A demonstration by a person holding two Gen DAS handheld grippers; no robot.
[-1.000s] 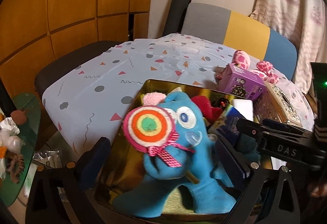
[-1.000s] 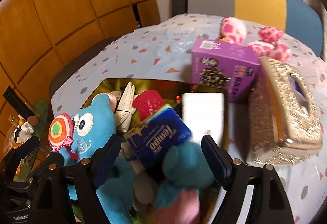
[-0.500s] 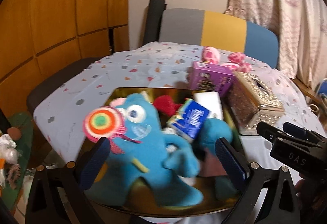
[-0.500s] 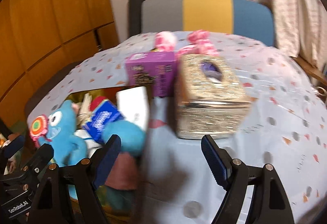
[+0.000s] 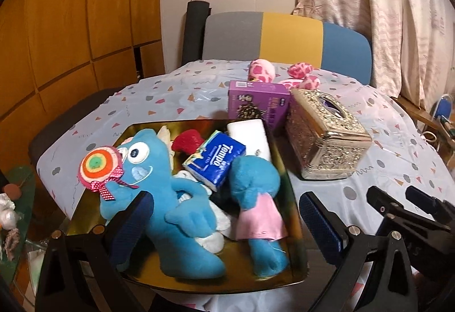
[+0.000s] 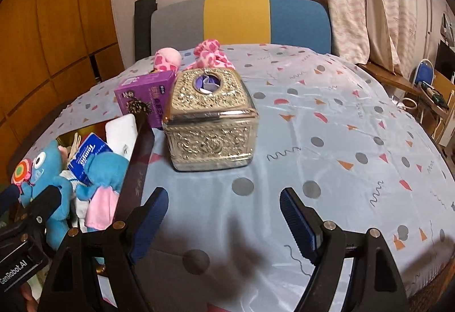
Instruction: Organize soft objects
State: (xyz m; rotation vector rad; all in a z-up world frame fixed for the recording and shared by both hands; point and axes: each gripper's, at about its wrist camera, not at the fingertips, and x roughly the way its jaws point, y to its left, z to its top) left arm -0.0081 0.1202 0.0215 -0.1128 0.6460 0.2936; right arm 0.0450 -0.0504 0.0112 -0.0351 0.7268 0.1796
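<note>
We see a gold tray (image 5: 148, 124) at the near left edge of the table (image 6: 327, 141), heaped with soft things: one large blue plush monster (image 5: 167, 198) with a googly eye, hugging a striped felt lollipop (image 5: 98, 167) tied with a dotted pink ribbon, and one smaller blue plush (image 5: 256, 198) in a pink dress lying just beside it on the right. Between them rests one blue Tempo tissue pack (image 5: 216, 159), with a red soft piece (image 5: 189, 140) and a white flat pack (image 5: 250, 135) behind it. Outside the tray we count one purple box (image 5: 257, 104), one ornate metallic tissue box (image 6: 212, 124) touching it, and one pink spotted plush (image 6: 210, 54) at the far edge, partly hidden behind both boxes. Our left gripper (image 5: 224, 223) hangs over the near end of the tray, jaws spread wide and holding nothing. Our right gripper (image 6: 224, 221) hovers above bare patterned cloth, jaws likewise apart and empty. A striped chair (image 6: 239, 22) stands beyond the table.
</note>
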